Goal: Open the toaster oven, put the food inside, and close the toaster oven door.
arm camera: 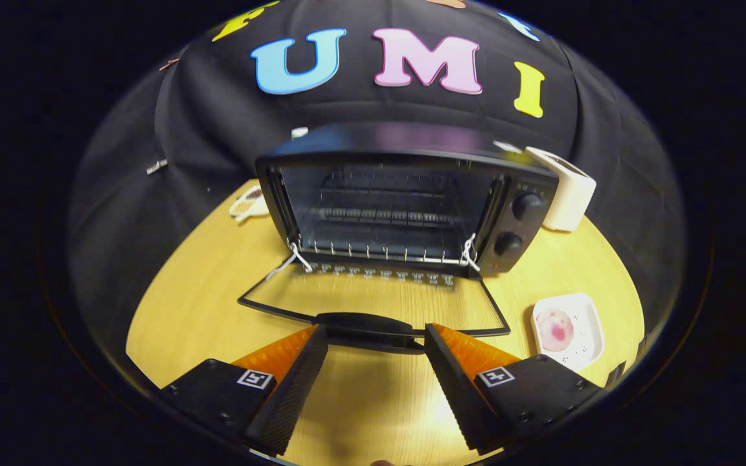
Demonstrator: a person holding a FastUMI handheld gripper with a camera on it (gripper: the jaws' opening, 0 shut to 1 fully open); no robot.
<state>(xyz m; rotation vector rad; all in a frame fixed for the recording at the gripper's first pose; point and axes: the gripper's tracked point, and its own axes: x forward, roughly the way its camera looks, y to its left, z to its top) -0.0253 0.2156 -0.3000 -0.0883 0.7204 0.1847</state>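
Your gripper (376, 336) has its two fingers spread wide apart, and they are not holding anything. You can see bare wooden table (185, 304) between them. Just ahead of the fingertips is the dark handle (363, 322) of the toaster oven door (373, 299). The handle sits right in the gap between the two tips, close to them, but you cannot tell if the tips touch it. The door is folded all the way down, flat over the table, and you can see the wood through its glass. Beyond the door stands the toaster oven (405, 200), wide open, with a wire rack (379, 249) inside and nothing on it. Two round knobs (527, 206) sit on the oven's front, off to the right of your right finger. The food (555, 328) is pink and round, and it lies on a small white plate (590, 330) on the table, just beside your right finger and out past it to the right. A white boxy thing (570, 191) stands beyond the oven on the right. A small light thing (248, 204) lies beyond your left finger, next to the oven's left side; it is too small to tell what it is.
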